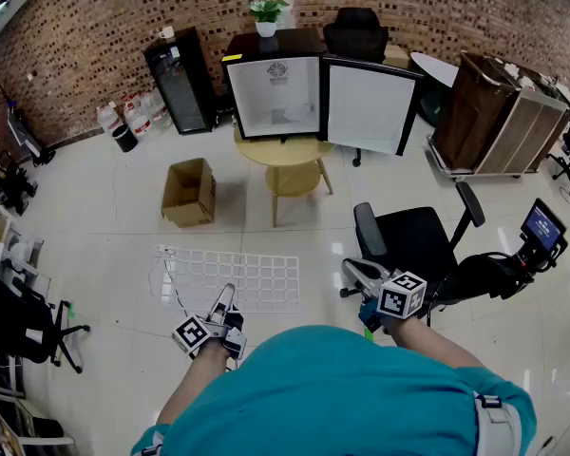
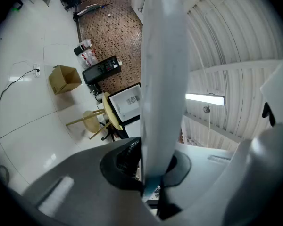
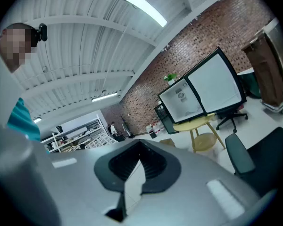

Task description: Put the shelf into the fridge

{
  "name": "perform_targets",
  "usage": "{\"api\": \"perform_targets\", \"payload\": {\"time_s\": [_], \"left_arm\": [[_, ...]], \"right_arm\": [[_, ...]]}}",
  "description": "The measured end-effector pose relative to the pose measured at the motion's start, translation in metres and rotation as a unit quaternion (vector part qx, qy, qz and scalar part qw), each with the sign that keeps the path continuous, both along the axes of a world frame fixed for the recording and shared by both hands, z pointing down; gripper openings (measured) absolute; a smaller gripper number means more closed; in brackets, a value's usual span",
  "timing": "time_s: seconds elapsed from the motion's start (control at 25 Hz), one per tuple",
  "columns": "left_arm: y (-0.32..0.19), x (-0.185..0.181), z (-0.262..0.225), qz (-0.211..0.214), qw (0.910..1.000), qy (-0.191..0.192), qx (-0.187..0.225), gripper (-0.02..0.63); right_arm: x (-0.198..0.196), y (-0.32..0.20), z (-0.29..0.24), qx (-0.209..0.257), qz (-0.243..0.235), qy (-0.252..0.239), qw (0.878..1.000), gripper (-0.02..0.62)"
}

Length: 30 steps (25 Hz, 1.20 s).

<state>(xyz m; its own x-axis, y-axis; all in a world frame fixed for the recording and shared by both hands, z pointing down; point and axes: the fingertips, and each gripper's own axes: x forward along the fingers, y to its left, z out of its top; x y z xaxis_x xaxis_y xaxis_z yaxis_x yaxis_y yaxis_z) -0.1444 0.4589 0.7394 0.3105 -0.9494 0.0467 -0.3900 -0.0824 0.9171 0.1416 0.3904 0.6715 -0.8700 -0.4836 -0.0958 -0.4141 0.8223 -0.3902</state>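
Step in hand: carrying the shelf to the fridge; insertion not begun.

Shelf (image 1: 237, 278): white wire grid, held roughly flat above the floor, just in front of the person. It is well apart from the fridge (image 1: 274, 93).

Left gripper (image 1: 224, 302): pinching the near edge of the shelf. In the left gripper view the white edge bar runs straight up between the two dark pads, which are clamped on it. This is the only grip on the shelf.

Right gripper (image 1: 361, 275): off to the shelf's right and apart from it, close to the black office chair (image 1: 418, 240). In the right gripper view its jaws meet at the tips with nothing between them.

Fridge: sits on a round yellow table (image 1: 283, 148) against the brick wall. Its door (image 1: 369, 107) is swung open to the right and the white interior faces the person. Rails or slots inside are too small to make out.

Path: a cardboard box (image 1: 190, 191) lies to the left of the table and the chair is on the right. The floor between them looks passable.

Next move, as judged:
- Walk forward between the box and the chair.
- Raise the shelf to the level of the opening and keep it flat.
- The right gripper would likely need to take the far side, since one grip at the edge lets the grid sag or twist.
- Feed the far edge in squarely, clear of the door.
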Motion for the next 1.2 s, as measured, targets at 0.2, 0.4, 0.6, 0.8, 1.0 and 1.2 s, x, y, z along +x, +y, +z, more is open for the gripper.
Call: {"api": "perform_targets", "payload": {"time_s": [0.2, 0.4, 0.6, 0.8, 1.0, 1.2], "left_arm": [[0.002, 0.012, -0.005, -0.019, 0.9997, -0.01, -0.011, 0.031], [-0.006, 0.027, -0.041, 0.003, 0.9934, -0.053, 0.102, 0.031], [-0.033, 0.07, -0.04, 0.024, 0.9809, -0.133, 0.14, 0.031], [-0.041, 0.066, -0.012, 0.045, 0.9776, -0.175, 0.108, 0.031], [-0.052, 0.015, 0.001, 0.057, 0.9772, -0.163, 0.124, 0.031], [-0.078, -0.07, 0.0, 0.083, 0.973, -0.17, 0.132, 0.031]], "right_arm": [[0.016, -0.002, -0.004, 0.005, -0.003, 0.009, 1.0, 0.002], [0.029, 0.0, -0.015, 0.002, -0.004, 0.02, 1.0, 0.003], [0.056, -0.022, -0.003, 0.018, -0.019, 0.034, 0.999, 0.002], [0.038, -0.032, 0.006, 0.014, -0.023, 0.04, 0.999, 0.002], [-0.01, -0.043, 0.014, 0.018, -0.013, 0.05, 0.999, 0.002], [-0.089, -0.067, -0.002, 0.03, 0.01, 0.071, 0.997, 0.002]]}}
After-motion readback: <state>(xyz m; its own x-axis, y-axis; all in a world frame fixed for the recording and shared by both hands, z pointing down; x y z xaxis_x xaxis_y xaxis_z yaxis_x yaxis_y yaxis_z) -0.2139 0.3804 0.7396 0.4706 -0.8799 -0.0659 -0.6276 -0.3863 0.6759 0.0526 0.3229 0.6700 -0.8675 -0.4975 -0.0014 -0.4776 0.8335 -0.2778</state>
